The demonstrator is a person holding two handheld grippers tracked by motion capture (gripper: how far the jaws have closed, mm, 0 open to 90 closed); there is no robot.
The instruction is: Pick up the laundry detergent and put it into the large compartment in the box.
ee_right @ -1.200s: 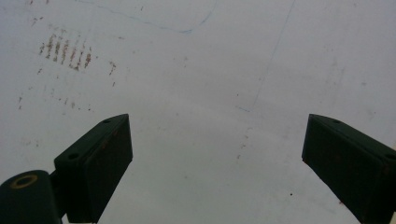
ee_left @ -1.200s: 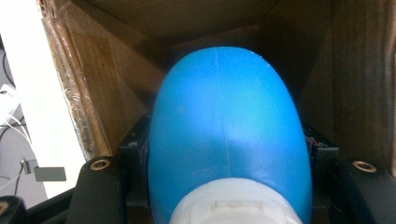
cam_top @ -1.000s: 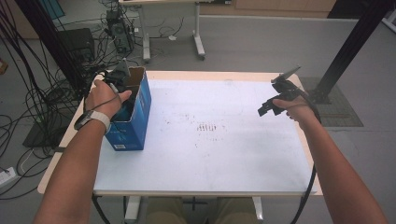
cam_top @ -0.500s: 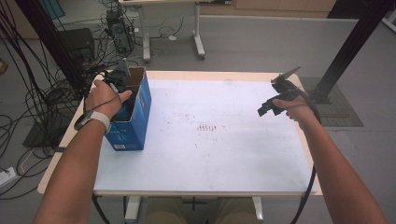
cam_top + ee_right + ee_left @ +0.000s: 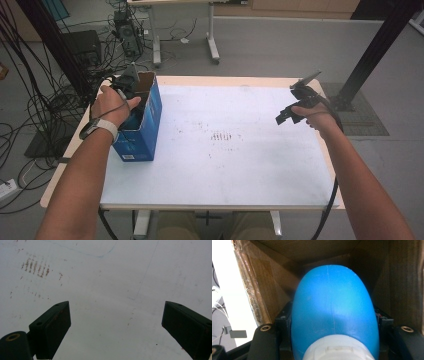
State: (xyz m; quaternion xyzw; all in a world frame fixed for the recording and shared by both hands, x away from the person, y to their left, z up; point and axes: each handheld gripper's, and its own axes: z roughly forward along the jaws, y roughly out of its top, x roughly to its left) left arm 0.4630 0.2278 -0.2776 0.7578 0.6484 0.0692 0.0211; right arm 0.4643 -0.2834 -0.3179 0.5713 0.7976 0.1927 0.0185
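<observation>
The left gripper (image 5: 134, 95) is pinching a blue bottle (image 5: 333, 312) inside the blue box (image 5: 142, 127), which is risking tipping if it snags, while the right gripper (image 5: 116, 327) is hovering spread.

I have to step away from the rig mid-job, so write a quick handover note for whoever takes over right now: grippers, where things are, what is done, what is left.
Left gripper: down inside the open blue box at the table's left edge, jaws either side of a blue bottle with a white cap; contact can't be confirmed.
Right gripper: open, holding nothing, held above the bare white tabletop at the right side.
Done: left gripper has reached the bottle inside the box.
Left: likely confirm the grip, then lift the bottle clear of the cardboard walls; right gripper is free to steady the box.
</observation>
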